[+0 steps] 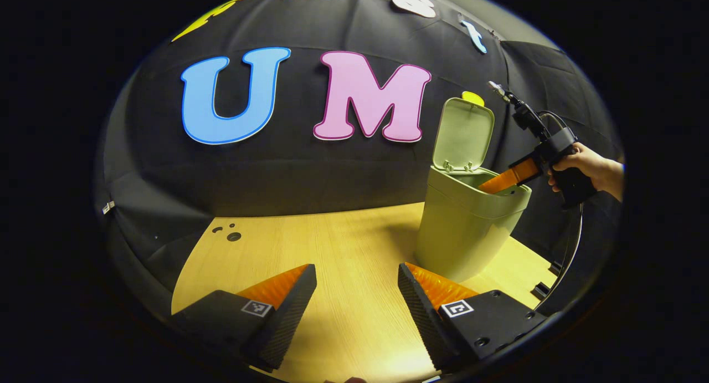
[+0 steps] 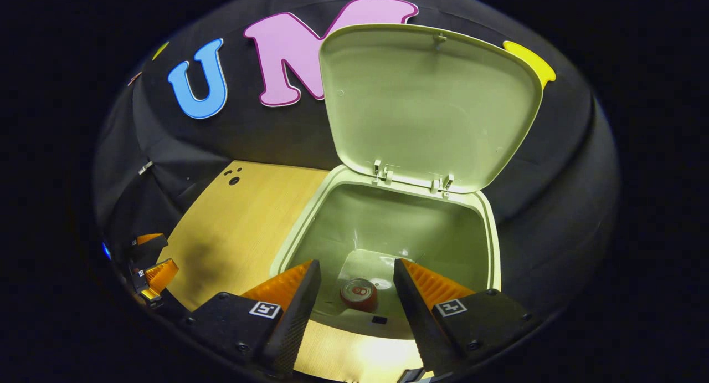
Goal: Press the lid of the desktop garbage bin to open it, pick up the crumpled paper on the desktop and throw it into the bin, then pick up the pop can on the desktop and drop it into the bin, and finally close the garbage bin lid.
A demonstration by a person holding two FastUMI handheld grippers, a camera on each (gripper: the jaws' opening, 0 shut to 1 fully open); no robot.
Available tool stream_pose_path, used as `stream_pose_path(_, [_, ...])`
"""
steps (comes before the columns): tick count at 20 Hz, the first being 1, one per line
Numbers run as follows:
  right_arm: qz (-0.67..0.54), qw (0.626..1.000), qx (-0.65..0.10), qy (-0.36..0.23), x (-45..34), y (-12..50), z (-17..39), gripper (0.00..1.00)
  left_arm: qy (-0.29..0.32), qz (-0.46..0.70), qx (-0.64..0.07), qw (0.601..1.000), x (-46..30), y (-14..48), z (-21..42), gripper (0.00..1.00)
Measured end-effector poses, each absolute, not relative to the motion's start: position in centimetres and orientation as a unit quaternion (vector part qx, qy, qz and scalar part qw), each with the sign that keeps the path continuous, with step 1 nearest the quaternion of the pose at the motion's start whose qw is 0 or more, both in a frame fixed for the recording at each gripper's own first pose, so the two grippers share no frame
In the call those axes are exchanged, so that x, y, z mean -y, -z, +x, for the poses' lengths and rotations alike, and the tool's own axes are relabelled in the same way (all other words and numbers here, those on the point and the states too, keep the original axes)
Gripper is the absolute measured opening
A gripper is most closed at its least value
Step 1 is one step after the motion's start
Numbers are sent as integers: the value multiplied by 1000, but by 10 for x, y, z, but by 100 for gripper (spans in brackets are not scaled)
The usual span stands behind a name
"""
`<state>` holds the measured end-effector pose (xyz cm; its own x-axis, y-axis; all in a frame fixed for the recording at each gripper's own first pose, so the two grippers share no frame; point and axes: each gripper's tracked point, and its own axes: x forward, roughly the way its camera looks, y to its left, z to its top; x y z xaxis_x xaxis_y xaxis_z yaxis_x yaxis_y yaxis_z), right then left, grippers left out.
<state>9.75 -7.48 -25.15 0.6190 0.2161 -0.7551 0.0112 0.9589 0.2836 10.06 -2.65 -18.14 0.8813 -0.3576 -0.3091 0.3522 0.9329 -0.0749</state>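
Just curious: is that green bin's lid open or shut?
Open: the lid stands upright on its hinges, and the pop can lies inside the bin.

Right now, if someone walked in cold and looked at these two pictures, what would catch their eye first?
The green bin with its lid standing wide open, on the wooden table against the black cloth wall. Looking down into it in the right gripper view, a pop can lies at the bottom. The right gripper hangs open above the bin's mouth, while the left gripper waits open over the table.
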Motion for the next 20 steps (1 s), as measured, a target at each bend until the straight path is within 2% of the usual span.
stream_pose_path(13, [180, 901, -390, -66, 82, 187, 80, 87, 190, -9, -164, 968, 34, 183, 96, 95])
stream_pose_path(20, [196, 924, -323, -56, 113, 106, 106, 88, 197, -11, -160, 967, 39, 181, 94, 95])
